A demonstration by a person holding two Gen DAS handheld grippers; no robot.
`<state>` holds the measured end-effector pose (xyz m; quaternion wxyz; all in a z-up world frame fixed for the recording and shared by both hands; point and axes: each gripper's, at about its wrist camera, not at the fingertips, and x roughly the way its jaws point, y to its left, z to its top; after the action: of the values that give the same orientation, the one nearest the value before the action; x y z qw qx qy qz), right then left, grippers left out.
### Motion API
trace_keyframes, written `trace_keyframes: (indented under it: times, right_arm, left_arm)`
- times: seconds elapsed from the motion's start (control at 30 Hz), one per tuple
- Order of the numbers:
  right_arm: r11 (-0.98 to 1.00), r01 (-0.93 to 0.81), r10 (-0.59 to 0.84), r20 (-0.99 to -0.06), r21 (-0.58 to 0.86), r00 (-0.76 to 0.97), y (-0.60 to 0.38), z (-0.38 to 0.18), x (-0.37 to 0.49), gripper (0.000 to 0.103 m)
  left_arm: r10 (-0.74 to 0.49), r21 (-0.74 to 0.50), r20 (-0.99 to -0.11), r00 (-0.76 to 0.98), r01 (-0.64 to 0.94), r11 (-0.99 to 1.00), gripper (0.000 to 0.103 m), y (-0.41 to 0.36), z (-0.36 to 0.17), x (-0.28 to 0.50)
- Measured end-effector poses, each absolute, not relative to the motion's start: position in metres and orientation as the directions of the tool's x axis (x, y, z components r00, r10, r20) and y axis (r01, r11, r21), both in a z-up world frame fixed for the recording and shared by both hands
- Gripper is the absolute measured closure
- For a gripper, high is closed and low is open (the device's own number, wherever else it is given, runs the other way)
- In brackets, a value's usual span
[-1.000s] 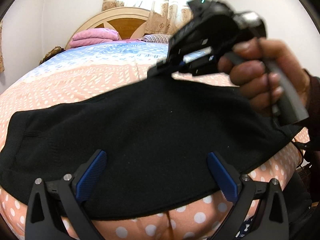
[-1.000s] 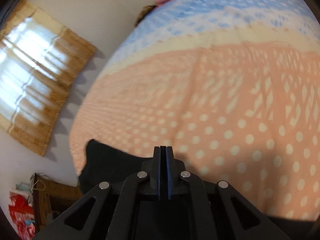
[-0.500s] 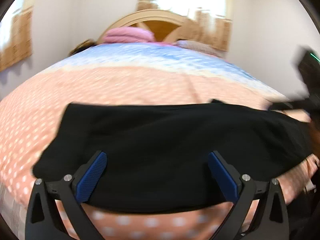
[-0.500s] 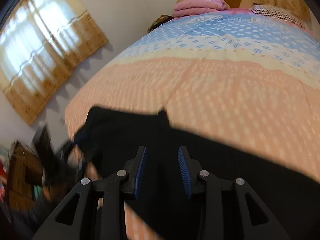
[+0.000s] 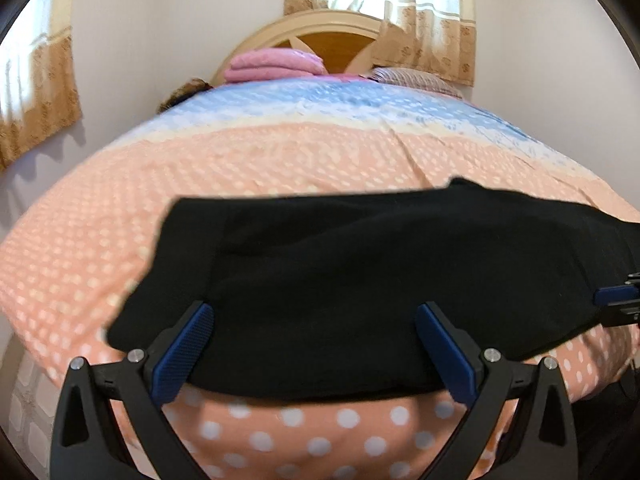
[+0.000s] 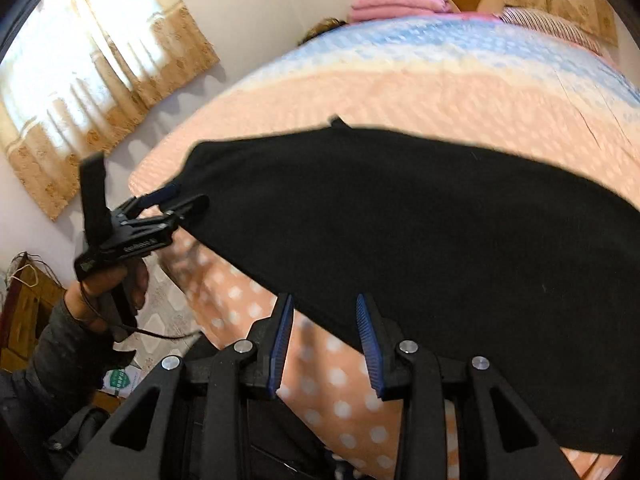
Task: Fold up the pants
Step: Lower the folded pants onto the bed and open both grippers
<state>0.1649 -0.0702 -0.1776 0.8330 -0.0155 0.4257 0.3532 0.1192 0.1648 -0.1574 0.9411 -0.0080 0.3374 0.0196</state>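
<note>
**Kid:** Where are the pants?

**Me:** The black pants (image 5: pixel 360 280) lie flat on the bed (image 5: pixel 280 160), close to the near edge, in one long dark strip going from left to right.

**Kid:** What is on the left?

**Me:** The left claw (image 6: pixel 176 200) is at the left end of the pants, held by a hand (image 6: pixel 116 292). Its two blue fingers are wide apart and nothing is between them.

**Kid:** And on the right?

**Me:** The right claw (image 6: pixel 325 340) hangs over the near edge, more to the right end. Its fingers have a gap too, and they grip nothing. Only the spotted sheet and the edge of the pants show behind them.

**Kid:** Are the pants done?

**Me:** I think not. They look folded along their length, one leg on the other, so they make one long strip. They are not yet folded short, I'd guess.

**Kid:** Any words to read?

**Me:** There is white writing on the side of the left claw, but it is too small and blurry to read.
</note>
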Motion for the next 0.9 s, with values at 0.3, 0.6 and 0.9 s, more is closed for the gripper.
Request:
trace_keyframes:
  times: [0.3,0.6,0.9]
  right_arm:
    - [0.681,-0.716,0.577,-0.712,0.151,0.399,-0.008,-0.177,0.158,0.068]
    - [0.685,-0.706,0.574,-0.729,0.179,0.373,-0.009,-0.192,0.153,0.067]
    - [0.741,-0.657,0.551,-0.687,0.141,0.474,-0.048,-0.165,0.144,0.066]
  left_arm:
    - [0.146,0.044,-0.676,0.722,-0.158,0.986,0.0,0.195,-0.17,0.136]
    - [0.144,0.047,-0.663,0.735,-0.151,0.987,0.0,0.193,-0.174,0.134]
    - [0.15,0.039,-0.673,0.725,-0.168,0.985,0.0,0.19,-0.161,0.128]
